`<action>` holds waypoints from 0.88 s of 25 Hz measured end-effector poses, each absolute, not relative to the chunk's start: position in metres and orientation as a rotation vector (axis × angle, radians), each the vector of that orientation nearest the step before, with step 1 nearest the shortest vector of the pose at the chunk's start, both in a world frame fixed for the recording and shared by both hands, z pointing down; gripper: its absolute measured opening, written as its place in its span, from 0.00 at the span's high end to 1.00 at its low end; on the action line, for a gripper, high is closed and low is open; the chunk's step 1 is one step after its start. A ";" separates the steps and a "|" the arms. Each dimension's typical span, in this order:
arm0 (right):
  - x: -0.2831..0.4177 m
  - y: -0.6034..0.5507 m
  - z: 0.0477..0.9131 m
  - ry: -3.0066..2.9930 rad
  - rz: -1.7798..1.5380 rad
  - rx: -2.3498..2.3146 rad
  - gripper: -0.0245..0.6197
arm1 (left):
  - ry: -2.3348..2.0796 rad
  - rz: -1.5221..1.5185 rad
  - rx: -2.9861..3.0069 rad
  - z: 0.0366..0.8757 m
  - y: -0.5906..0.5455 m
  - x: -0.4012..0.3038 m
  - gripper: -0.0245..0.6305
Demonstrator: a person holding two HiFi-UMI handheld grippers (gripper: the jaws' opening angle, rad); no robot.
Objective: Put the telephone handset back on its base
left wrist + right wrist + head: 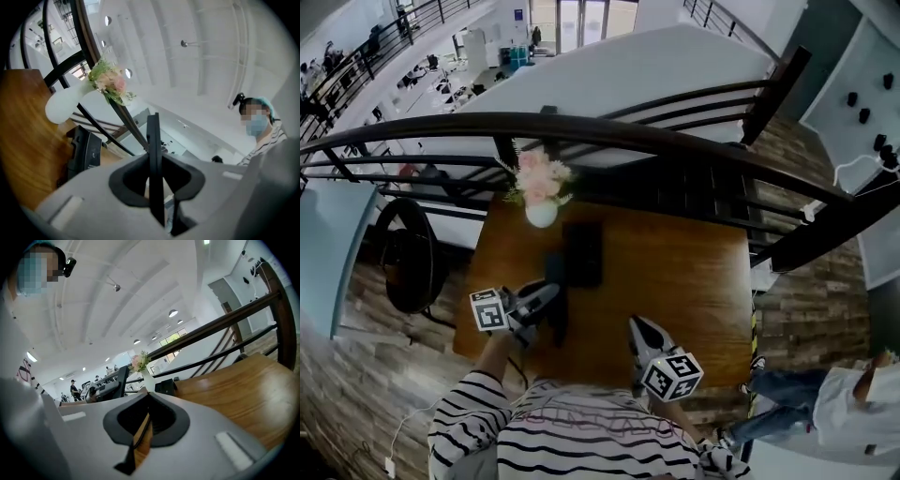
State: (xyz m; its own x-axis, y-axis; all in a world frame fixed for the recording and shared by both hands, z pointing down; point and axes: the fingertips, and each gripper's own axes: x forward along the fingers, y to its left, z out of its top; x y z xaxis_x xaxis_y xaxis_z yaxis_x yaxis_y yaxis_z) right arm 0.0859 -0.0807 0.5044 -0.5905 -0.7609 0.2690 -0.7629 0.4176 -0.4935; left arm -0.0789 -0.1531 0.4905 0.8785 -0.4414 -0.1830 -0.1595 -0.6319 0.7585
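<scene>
Brown wood makes up the one table [694, 281], which stands against a dark metal railing [675, 141]. At its left the person's striped sleeve [464, 417] leads to the left gripper [548, 292], which carries one of the two marker cubes [487, 309]. Its jaws are clamped on the single black telephone handset [556, 317]. In the left gripper view the handset stands edge-on between them as a thin dark slab.

The handset hangs over the near left part of the table, just beside the near left corner of the one black telephone base [582, 253]. It does not rest on the base. Whether the two touch cannot be told.

Behind the base, at the far edge of the table, stands one white vase [541, 215] with a bunch of pink flowers [539, 176].

To the right of the base, the right gripper [639, 326] with the second marker cube [672, 375] is over the near edge of the table. Its jaws are together with nothing between them, and only a sliver of the wood shows there in the right gripper view.

At the far right, beyond the table, one more person [825, 412] in blue trousers and a white top is partly in view.
</scene>
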 end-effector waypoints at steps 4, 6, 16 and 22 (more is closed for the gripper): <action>0.073 -0.089 0.513 -2.599 0.947 1.464 0.96 | -0.418 -0.459 2.230 0.509 -0.186 -0.088 0.85; 0.069 -0.095 0.518 -2.578 0.963 1.474 0.96 | -0.426 -0.448 2.225 0.521 -0.204 -0.089 0.85; 0.057 -0.117 0.544 -2.512 1.021 1.447 0.96 | -0.469 -0.376 2.188 0.577 -0.277 -0.085 0.85; 0.057 -0.118 0.557 -2.467 1.067 1.456 0.96 | -0.486 -0.363 2.146 0.610 -0.306 -0.086 0.85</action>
State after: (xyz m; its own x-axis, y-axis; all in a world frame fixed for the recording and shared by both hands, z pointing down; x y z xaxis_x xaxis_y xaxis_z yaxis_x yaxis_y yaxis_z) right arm 0.0575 -0.1181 0.5569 -0.5437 -0.7377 0.4001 -0.7969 0.3043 -0.5219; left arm -0.0856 -0.3055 0.6100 0.8807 -0.4668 -0.0800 -0.2096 -0.5356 0.8180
